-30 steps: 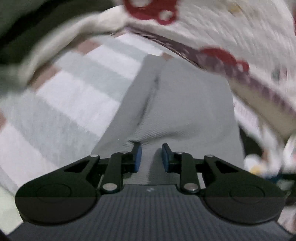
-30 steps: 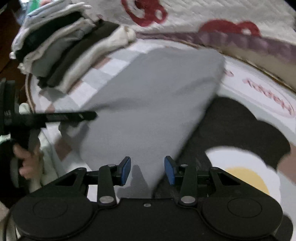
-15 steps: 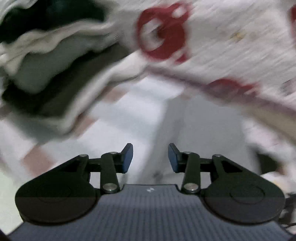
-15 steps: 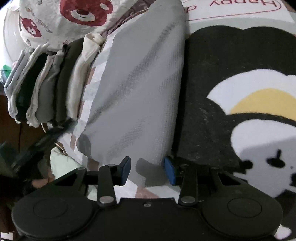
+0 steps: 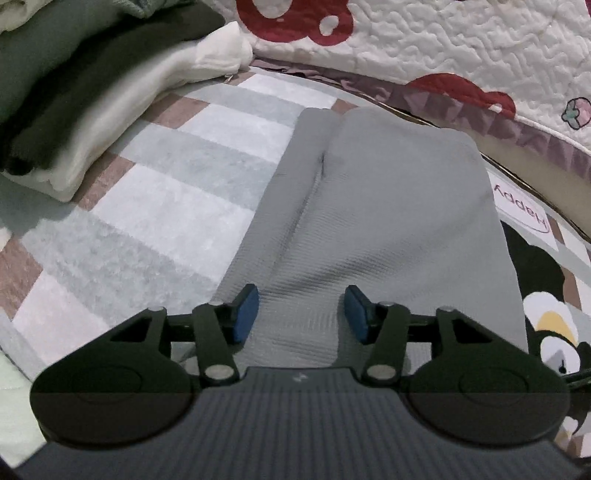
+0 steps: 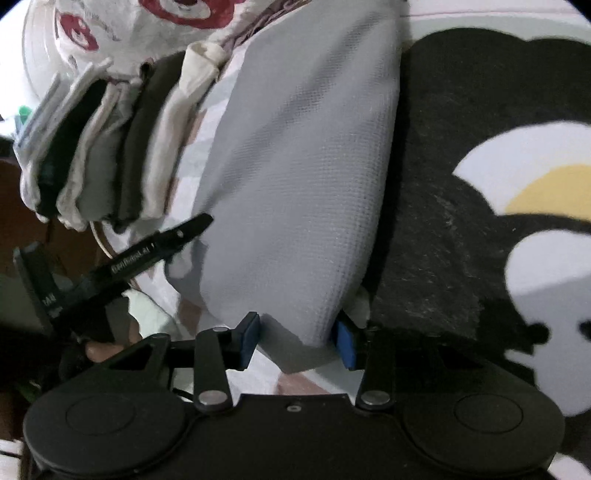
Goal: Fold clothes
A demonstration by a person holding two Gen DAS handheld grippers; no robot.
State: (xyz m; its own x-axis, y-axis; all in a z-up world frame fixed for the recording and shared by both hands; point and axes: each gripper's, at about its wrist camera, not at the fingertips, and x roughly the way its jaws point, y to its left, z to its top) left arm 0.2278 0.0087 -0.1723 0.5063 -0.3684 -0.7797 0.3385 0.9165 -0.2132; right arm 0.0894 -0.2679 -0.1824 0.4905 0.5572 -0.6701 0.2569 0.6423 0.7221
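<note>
A: Left gripper point(image 5: 301, 314) pose?
B: Angled downward over the folded grey knit garment point(image 5: 369, 221); jaws have just been opening, pads clear of the cloth.
A: Right gripper point(image 6: 297, 341)?
B: Angled downward, jaws parted astride the garment's near corner on the checked rug point(image 5: 147, 206).

My left wrist camera sits just behind the left gripper point(image 5: 301, 314), looking steeply down and very near along the folded grey garment point(image 5: 388, 221), with the stack of folded clothes point(image 5: 74, 92) at upper left and the bear-print quilt point(image 5: 443, 44) across the top. My right wrist camera, behind the right gripper point(image 6: 297, 339), faces the same grey garment point(image 6: 306, 166) from its other side, rolled. Both share the stack point(image 6: 92, 155), quilt point(image 6: 92, 22) and panda rug point(image 6: 461, 184); the right view also catches the left gripper point(image 6: 159, 247) at left.
</note>
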